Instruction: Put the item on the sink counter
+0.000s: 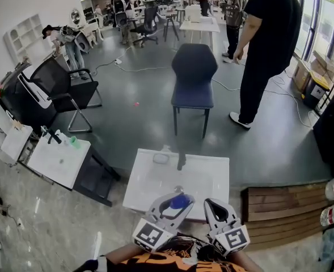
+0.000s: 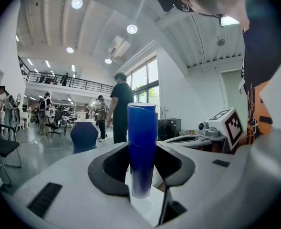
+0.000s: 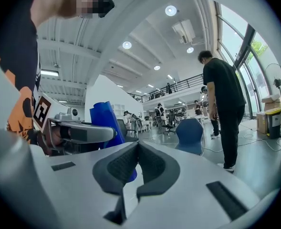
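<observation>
In the head view my left gripper (image 1: 174, 199) is shut on a blue cylindrical item (image 1: 180, 201), held over the near edge of the white sink counter (image 1: 149, 188). The left gripper view shows the blue item (image 2: 141, 128) standing upright between the black pads of my left gripper (image 2: 141, 152). My right gripper (image 1: 215, 204) hovers just to its right, also at the counter's near edge. In the right gripper view my right gripper (image 3: 137, 144) has its pads touching with nothing between them, and the blue item (image 3: 102, 118) shows to its left.
A black faucet (image 1: 181, 161) and a small pale dish (image 1: 161, 158) sit at the counter's far edge. Beyond stand a blue chair (image 1: 193, 75) and a person in black (image 1: 266, 44). A white side table (image 1: 59, 162) is left, a wooden pallet (image 1: 283, 208) right.
</observation>
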`<state>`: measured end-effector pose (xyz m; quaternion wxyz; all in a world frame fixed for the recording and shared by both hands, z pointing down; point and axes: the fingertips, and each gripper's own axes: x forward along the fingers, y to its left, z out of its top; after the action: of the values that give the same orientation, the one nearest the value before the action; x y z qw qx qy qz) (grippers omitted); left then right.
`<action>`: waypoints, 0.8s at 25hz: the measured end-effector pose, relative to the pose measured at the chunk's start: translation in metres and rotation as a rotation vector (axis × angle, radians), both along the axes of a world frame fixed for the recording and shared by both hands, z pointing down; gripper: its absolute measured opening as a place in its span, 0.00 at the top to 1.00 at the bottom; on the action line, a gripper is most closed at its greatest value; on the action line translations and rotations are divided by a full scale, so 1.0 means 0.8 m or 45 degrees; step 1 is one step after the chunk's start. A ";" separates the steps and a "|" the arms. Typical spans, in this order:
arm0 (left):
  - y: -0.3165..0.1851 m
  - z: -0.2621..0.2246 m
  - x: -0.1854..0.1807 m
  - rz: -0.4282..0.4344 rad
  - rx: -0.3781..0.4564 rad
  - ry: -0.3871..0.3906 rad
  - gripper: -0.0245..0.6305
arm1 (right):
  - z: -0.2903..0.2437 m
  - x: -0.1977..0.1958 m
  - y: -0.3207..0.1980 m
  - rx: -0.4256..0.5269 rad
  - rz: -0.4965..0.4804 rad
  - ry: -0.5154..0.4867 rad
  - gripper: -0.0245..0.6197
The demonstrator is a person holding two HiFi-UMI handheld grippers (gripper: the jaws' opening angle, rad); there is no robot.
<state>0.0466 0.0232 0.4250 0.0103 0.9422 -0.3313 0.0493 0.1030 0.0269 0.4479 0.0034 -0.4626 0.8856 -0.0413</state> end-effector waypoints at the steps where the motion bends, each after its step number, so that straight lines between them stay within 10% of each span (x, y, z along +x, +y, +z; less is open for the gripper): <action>1: -0.002 0.000 -0.001 0.001 0.002 -0.002 0.71 | 0.000 -0.001 -0.002 0.004 -0.001 -0.001 0.94; 20: -0.084 -0.007 -0.020 -0.011 -0.007 0.006 0.71 | -0.005 -0.029 -0.085 0.009 -0.044 0.047 0.94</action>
<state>0.0304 -0.0439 0.4193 0.0138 0.9408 -0.3353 0.0480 0.0800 -0.0412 0.4435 -0.0121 -0.4481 0.8934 -0.0298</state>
